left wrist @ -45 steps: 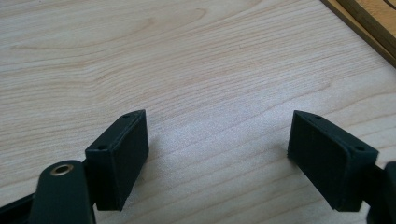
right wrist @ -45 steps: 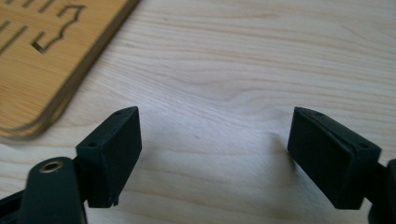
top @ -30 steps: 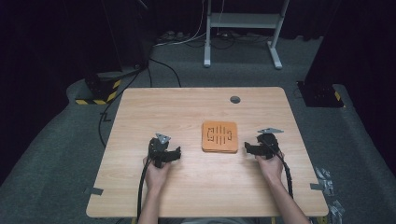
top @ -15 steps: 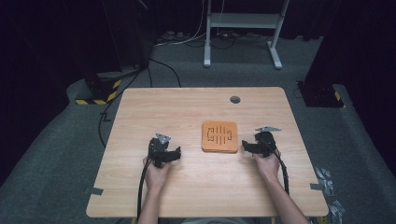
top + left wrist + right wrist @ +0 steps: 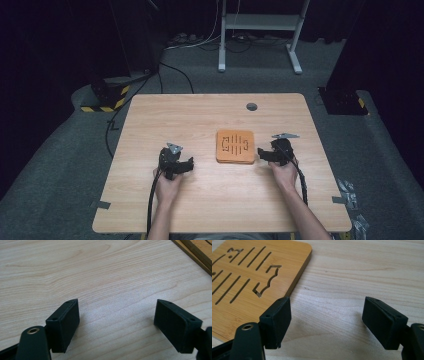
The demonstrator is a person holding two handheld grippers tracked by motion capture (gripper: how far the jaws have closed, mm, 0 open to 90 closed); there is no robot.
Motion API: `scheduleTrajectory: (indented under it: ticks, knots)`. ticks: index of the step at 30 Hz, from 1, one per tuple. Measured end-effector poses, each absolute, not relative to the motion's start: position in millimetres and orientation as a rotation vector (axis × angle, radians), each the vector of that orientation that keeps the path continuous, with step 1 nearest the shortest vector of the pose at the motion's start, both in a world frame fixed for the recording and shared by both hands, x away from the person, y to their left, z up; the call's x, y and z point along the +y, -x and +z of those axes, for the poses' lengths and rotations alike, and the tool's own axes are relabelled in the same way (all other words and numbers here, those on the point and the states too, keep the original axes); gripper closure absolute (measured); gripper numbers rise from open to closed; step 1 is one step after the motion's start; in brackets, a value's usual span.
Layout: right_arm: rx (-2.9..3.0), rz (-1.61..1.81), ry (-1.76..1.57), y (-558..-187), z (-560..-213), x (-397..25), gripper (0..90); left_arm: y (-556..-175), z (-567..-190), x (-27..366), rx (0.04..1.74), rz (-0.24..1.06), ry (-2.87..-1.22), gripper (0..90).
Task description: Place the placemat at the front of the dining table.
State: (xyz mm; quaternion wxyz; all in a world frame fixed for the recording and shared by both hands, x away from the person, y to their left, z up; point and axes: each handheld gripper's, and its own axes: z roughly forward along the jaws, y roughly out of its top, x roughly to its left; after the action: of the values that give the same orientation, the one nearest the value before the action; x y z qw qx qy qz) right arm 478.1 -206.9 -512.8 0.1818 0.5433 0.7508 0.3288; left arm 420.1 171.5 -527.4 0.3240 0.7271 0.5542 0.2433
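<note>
As the right tongs (image 5: 261,153) have edged up beside the wooden trivet (image 5: 235,146), both they and the left tongs (image 5: 189,165) gape released, suggesting an imminent grasp.

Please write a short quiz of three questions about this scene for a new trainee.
1. True or false: the right gripper holds the wooden trivet.
2. Which gripper is nearer to the trivet? A) left B) right
3. Fill in: the left gripper fingers stand ____ over the bare table.

Key
1. False: its fingers are apart, with nothing between them.
2. B
3. open
</note>
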Motion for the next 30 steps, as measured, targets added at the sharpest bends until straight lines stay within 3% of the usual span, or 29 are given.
scheduleTrajectory:
  ticks: [30]
  knots:
    - [2.144,0.917,-1.492,-485,-514,-194,23.5,-420,-527,172,1.451,0.639,-1.91,20.6]
